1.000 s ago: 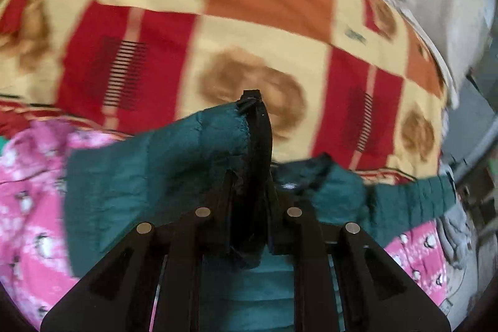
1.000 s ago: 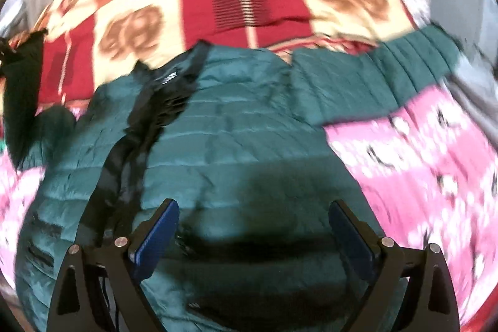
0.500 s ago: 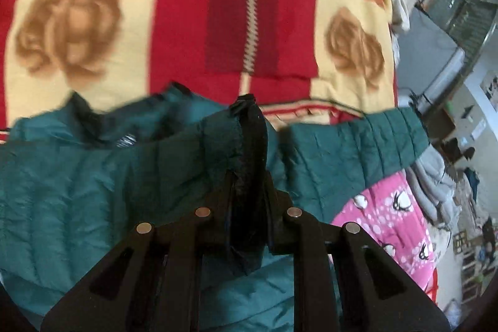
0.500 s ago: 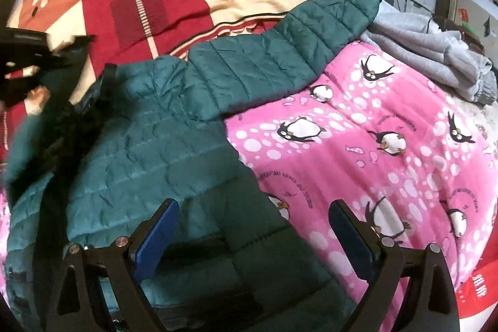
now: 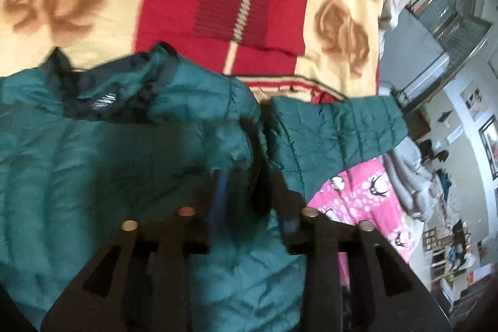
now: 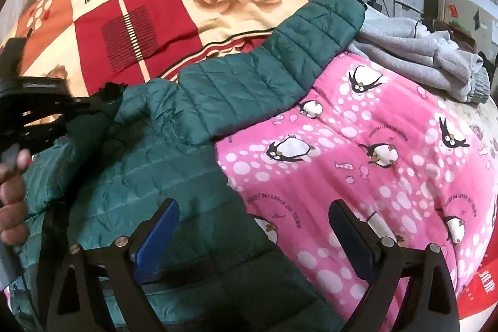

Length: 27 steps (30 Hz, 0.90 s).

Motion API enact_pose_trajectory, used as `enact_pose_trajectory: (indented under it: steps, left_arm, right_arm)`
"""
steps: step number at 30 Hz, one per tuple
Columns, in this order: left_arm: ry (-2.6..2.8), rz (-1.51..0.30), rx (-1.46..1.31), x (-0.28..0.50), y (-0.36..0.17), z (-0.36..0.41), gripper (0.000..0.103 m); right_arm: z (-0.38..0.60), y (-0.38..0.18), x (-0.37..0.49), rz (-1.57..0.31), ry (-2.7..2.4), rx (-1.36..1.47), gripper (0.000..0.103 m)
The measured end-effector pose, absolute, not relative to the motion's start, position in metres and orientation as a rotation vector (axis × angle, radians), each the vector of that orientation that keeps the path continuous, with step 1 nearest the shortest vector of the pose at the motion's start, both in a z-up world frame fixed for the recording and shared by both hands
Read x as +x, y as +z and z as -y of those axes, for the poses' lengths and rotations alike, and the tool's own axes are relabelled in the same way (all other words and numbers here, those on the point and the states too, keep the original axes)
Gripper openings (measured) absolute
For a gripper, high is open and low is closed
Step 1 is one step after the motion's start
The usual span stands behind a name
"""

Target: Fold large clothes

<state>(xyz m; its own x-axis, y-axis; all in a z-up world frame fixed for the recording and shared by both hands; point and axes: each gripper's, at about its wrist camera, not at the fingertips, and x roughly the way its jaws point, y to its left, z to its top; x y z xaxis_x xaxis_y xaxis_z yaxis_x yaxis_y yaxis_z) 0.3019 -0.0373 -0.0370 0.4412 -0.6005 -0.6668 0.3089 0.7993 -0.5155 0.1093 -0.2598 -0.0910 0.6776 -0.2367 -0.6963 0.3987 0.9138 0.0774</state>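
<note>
Now spread flat: green puffer jacket under both tongs. Left gripper just been opening, part-spread, front flap edge loose between its fingers. Right gripper gaping wide, empty, over jacket hem and pink penguin blanket.

1 jacket (teal), 2 blankets, 1 sweatshirt

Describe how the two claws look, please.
Both are black, with slotted triangular finger frames and silver round screws. The right claw carries ribbed blue pads; blue pads also show, blurred, on the left claw. No cables or sleeves are visible.
</note>
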Motion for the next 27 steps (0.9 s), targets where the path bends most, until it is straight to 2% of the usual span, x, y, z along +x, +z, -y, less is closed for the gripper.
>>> enact_pose_trajectory:
  steps: [2, 7, 14, 19, 23, 24, 26, 27]
  left_arm:
    - [-0.576, -0.941, -0.389, 0.295, -0.030, 0.009, 0.041]
    - [-0.433, -0.862, -0.399, 0.280, -0.023, -0.067, 0.041]
    - [0.042, -0.813, -0.241, 0.268, -0.059, -0.171, 0.041]
    - [0.102, -0.809, -0.364, 0.262, -0.086, -0.200, 0.041]
    - [0.102, -0.756, -0.405, 0.247, -0.095, -0.200, 0.041]
    - [0.100, -0.749, -0.417, 0.245, -0.097, -0.202, 0.041]
    - [0.099, -0.740, -0.450, 0.235, -0.102, -0.208, 0.041]
    - [0.105, -0.736, -0.476, 0.232, -0.105, -0.212, 0.041]
  right_arm:
    - [0.259, -0.089, 0.108, -0.733, -0.364, 0.226, 0.096]
    - [0.251, -0.086, 0.108, -0.719, -0.352, 0.198, 0.096]
    - [0.231, -0.069, 0.116, -0.643, -0.167, 0.170, 0.096]
    - [0.213, -0.055, 0.161, -0.643, 0.162, 0.147, 0.095]
    - [0.215, -0.065, 0.212, -0.688, 0.293, 0.193, 0.095]
    - [0.215, -0.072, 0.226, -0.718, 0.331, 0.216, 0.093]
    - [0.217, -0.089, 0.256, -0.779, 0.386, 0.305, 0.083]
    - [0.217, -0.098, 0.268, -0.808, 0.389, 0.335, 0.083]
